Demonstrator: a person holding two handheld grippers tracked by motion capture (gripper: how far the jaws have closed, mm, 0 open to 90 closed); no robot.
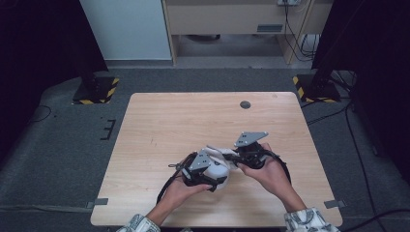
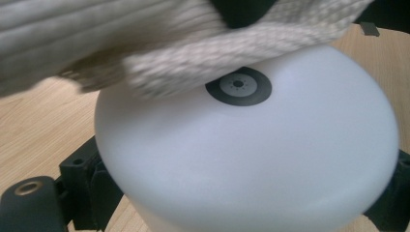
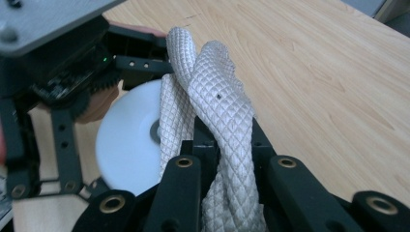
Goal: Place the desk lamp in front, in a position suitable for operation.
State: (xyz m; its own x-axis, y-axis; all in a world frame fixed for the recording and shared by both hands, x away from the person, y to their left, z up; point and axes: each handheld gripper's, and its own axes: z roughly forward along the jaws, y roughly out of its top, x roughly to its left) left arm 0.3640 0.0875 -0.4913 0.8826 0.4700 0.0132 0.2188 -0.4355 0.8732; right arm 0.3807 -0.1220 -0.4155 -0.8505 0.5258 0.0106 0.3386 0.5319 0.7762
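Observation:
A white bowl (image 1: 220, 170) is turned so its underside, with a dark ring mark (image 2: 238, 86), faces out. My left gripper (image 1: 216, 178) is shut on the bowl (image 2: 251, 159), one jaw on each side of it. A white waffle-weave cloth (image 1: 216, 151) lies against the bowl's underside. My right gripper (image 1: 231, 157) is shut on the bunched cloth (image 3: 217, 101), which sticks out past its jaws. In the right gripper view the bowl (image 3: 128, 145) sits just behind the cloth, with the left gripper (image 3: 63, 96) beside it. The cloth (image 2: 145, 43) covers the bowl's upper left.
The wooden table (image 1: 193, 116) has a small dark round hole (image 1: 245, 104) at its far right. Two stand bases with yellow-black tape (image 1: 94, 89) (image 1: 314, 87) sit on the floor beyond the far corners. Cables (image 1: 338, 116) run along the floor at the right.

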